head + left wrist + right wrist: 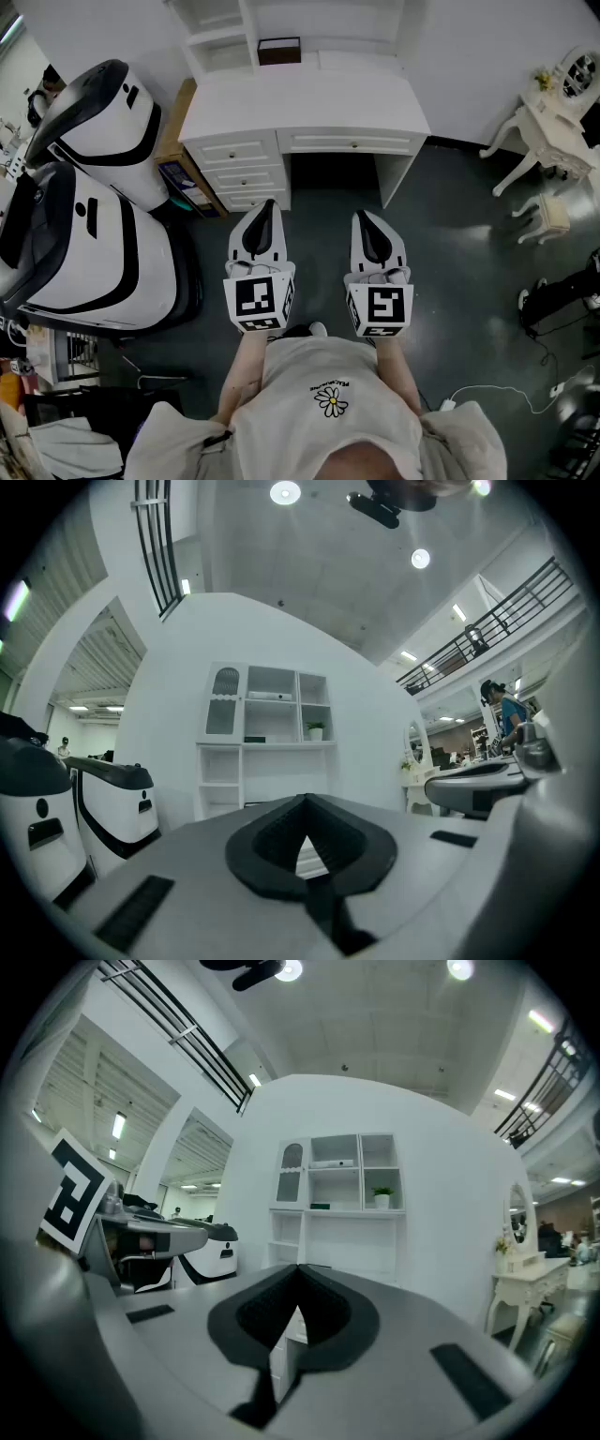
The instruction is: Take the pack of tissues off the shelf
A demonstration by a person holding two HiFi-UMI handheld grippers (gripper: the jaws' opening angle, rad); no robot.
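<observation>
A white desk (pixel 305 103) with a shelf unit (pixel 267 719) on top stands ahead of me, well out of reach. On the shelves I see a small dark flat item (pixel 254 739), a pale flat item (pixel 267 696) and a potted plant (pixel 316 730); at this distance I cannot tell which is the pack of tissues. A brown box (pixel 278 51) sits at the back of the desktop. My left gripper (pixel 266 204) and right gripper (pixel 361 217) are held side by side, level, aimed at the desk. Both are shut with nothing between the jaws.
Two large white machines with black trim (pixel 98 117) (pixel 84 253) stand at the left, with a cardboard box (pixel 178 155) between them and the desk. A white dressing table (pixel 553 117) and stool (pixel 551 216) are at the right. Cables (pixel 506 394) lie on the dark floor.
</observation>
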